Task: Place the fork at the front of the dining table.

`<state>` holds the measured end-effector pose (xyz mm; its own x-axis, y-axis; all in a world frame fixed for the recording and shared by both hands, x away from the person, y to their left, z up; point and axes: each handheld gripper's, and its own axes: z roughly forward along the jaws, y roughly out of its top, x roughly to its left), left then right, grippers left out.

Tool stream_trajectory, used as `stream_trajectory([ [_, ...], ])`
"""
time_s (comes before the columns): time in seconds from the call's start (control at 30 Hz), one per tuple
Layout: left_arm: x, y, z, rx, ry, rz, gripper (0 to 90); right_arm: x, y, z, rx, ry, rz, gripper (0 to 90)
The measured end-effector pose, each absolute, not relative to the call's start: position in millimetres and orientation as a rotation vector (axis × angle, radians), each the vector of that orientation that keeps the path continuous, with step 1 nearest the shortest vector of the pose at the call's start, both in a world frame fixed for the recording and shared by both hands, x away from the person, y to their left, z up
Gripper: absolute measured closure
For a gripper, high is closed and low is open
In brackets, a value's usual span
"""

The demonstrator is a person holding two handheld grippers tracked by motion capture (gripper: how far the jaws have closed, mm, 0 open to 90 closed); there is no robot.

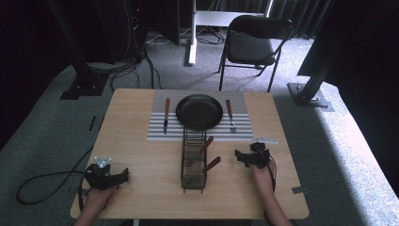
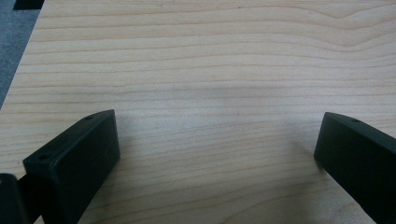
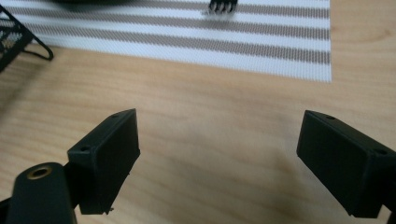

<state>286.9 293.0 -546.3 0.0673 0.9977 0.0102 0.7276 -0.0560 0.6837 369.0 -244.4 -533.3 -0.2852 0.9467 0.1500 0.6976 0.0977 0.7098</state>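
A black wire basket (image 1: 184, 162) stands mid-table, holding two wooden-handled utensils (image 1: 211, 164). Behind it a black plate (image 1: 199, 111) rests on a striped placemat (image 1: 157, 132), with a knife (image 1: 166, 115) to its left and a fork (image 1: 230, 115) to its right. My left gripper (image 1: 123, 175) rests low at the front left, open over bare wood (image 2: 217, 140). My right gripper (image 1: 241, 156) sits right of the basket, open with nothing between its jaws (image 3: 219, 140). In the right gripper view the placemat (image 3: 261, 51), the fork tines (image 3: 219, 6) and a basket corner (image 3: 14, 37) lie ahead.
The wooden table (image 1: 141, 160) has bare stretches on both sides of the basket. A black folding chair (image 1: 251, 44) stands on the carpet beyond the far edge. A cable (image 1: 42, 181) trails off the table's left side onto the floor.
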Motion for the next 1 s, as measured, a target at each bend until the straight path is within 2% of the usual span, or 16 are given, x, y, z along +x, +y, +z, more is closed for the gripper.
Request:
stream_trajectory([
  [0.63, 287.0, 292.8, -546.4, 1.836, 1.713, 0.688, 0.0, 320.2, -276.7, -540.1, 1.587, 2.019, 1.057, 13.0],
  [1.0, 286.9, 292.9, -546.3, 1.837, 1.713, 0.686, 0.0, 296.7, -292.3, -543.9, 1.531, 2.002, 0.964, 12.8],
])
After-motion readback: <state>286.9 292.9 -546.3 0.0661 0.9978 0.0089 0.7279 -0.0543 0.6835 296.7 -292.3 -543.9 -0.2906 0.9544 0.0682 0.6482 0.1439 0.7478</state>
